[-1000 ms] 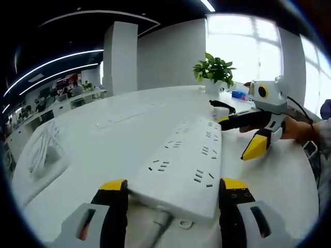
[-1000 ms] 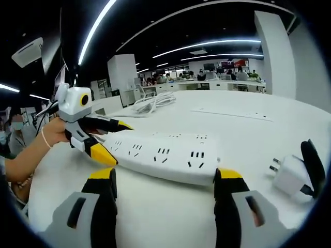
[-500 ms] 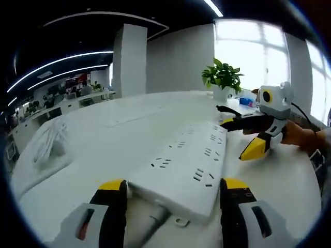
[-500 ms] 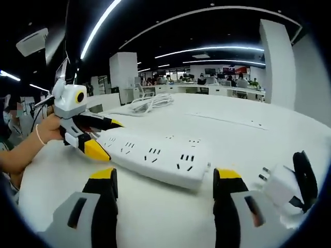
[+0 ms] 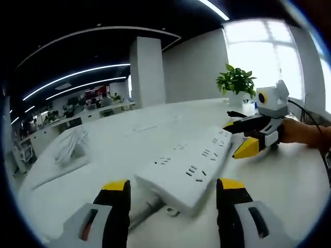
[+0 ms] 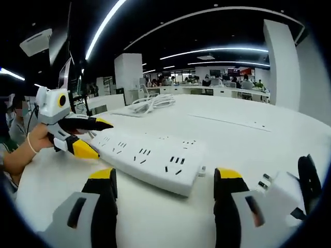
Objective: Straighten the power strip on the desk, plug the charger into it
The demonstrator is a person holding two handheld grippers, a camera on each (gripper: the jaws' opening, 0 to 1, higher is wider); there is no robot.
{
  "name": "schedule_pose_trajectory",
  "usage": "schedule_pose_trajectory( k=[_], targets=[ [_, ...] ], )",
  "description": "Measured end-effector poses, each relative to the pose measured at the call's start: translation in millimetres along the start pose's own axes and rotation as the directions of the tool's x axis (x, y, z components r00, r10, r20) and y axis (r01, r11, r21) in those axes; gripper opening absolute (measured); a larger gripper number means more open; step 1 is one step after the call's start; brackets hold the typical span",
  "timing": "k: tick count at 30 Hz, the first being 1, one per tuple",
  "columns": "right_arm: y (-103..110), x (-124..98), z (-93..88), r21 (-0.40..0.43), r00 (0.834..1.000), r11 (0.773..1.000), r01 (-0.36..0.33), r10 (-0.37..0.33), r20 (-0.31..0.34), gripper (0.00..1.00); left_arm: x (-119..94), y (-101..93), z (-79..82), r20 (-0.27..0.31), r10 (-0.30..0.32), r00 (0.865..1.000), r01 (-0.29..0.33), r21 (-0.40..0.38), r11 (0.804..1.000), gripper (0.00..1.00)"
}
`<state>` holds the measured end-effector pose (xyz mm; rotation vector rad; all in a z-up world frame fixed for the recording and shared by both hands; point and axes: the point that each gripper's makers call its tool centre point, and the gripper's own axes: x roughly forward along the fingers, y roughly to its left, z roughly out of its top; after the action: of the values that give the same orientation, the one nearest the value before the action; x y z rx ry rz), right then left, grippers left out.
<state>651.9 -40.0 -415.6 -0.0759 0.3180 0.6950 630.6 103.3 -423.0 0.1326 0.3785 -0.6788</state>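
A long white power strip [image 5: 187, 172] lies flat on the white desk [image 5: 289, 178]. Its cord end points at my left gripper [image 5: 173, 192], which is open with a jaw on each side of that end. The grey cord [image 5: 147, 209] runs out between the jaws. In the right gripper view the strip [image 6: 150, 156] lies with its far end between the jaws of my open right gripper [image 6: 165, 178]. A white charger [image 6: 279, 195] with metal prongs rests on the desk to the right, on a black cable [image 6: 309, 178]. Each gripper, right [image 5: 231, 139] and left [image 6: 102, 139], shows in the other's view, held by a hand.
A bundle of white cable [image 5: 70, 147] [image 6: 147, 103] lies on the desk further off. A potted plant [image 5: 237, 82] stands at the desk's window edge. A flat pale strip [image 6: 230, 121] lies beyond the power strip. Office desks fill the background.
Both views have shifted. The power strip now sits a little further from my left jaws and lies more slanted. In the right gripper view the charger sits closer and lower.
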Motion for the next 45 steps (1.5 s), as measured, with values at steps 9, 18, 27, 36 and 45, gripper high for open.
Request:
schedule_pose_trajectory(
  k=[9, 18, 27, 36, 45],
  targets=[
    [2, 6, -3.7, -0.019, 0.999, 1.000, -0.023, 0.022, -0.028, 0.68, 4, -0.8, 0.4, 0.005, 0.009, 1.000, -0.009, 0.014, 1.000, 0.61],
    [-1, 12, -3.7, -0.047, 0.999, 0.999, -0.026, 0.024, -0.034, 0.67, 2, -1.2, -2.6, -0.001, -0.002, 1.000, 0.002, 0.010, 1.000, 0.60],
    [-1, 13, -5.6, -0.075, 1.000, 0.997, -0.003, 0.001, -0.028, 0.67, 2, -0.6, -2.5, 0.010, 0.005, 1.000, -0.005, 0.020, 1.000, 0.56],
    [2, 11, -2.0, -0.085, 1.000, 0.996, 0.018, -0.017, 0.008, 0.60, 2, 1.5, -0.5, 0.023, 0.007, 1.000, -0.008, 0.038, 0.999, 0.50],
    [0, 10, -0.5, -0.075, 0.999, 0.996, 0.044, -0.043, 0.014, 0.59, 4, 2.4, 0.1, 0.025, -0.003, 1.000, 0.002, 0.039, 0.999, 0.50]
  ],
)
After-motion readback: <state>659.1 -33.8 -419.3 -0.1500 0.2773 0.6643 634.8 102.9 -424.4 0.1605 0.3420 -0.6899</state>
